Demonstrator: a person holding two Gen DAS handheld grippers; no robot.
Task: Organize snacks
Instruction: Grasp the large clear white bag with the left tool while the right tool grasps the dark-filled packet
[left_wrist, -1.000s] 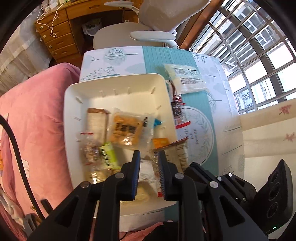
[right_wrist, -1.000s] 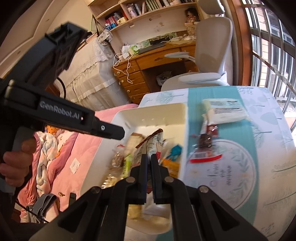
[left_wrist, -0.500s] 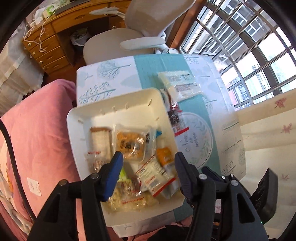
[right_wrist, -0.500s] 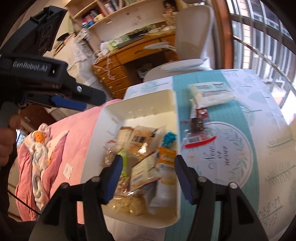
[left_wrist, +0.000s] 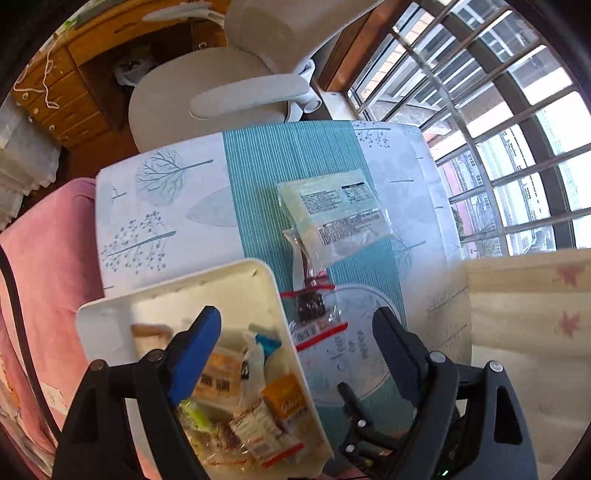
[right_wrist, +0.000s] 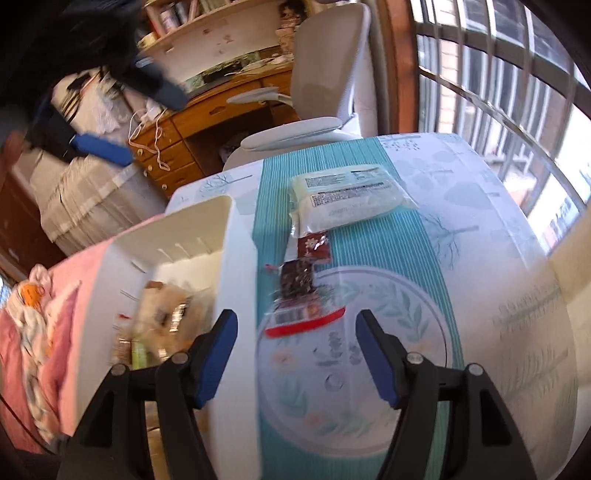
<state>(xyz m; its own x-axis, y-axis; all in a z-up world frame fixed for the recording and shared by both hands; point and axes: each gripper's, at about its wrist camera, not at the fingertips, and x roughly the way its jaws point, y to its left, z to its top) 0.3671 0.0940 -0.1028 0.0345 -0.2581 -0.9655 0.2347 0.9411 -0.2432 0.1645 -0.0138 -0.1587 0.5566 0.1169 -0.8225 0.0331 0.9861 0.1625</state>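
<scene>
On the surface: white bin (left_wrist: 110, 317) at the left edge, teal-striped cloth (left_wrist: 258, 166) underneath
Bin contents: a jumble of wrapped snacks (left_wrist: 258, 413)
Loose snacks: dark red-trimmed packet (right_wrist: 301, 295) just right of the bin, pale flat packet (right_wrist: 347, 199) right behind it – both outside the bin
Left hand-held gripper (left_wrist: 295, 354): jaws spreading wide, holding nothing, straddling the bin's right wall
Right hand-held gripper (right_wrist: 295, 354): jaws opening too, nothing gripped – dark packet just ahead
</scene>
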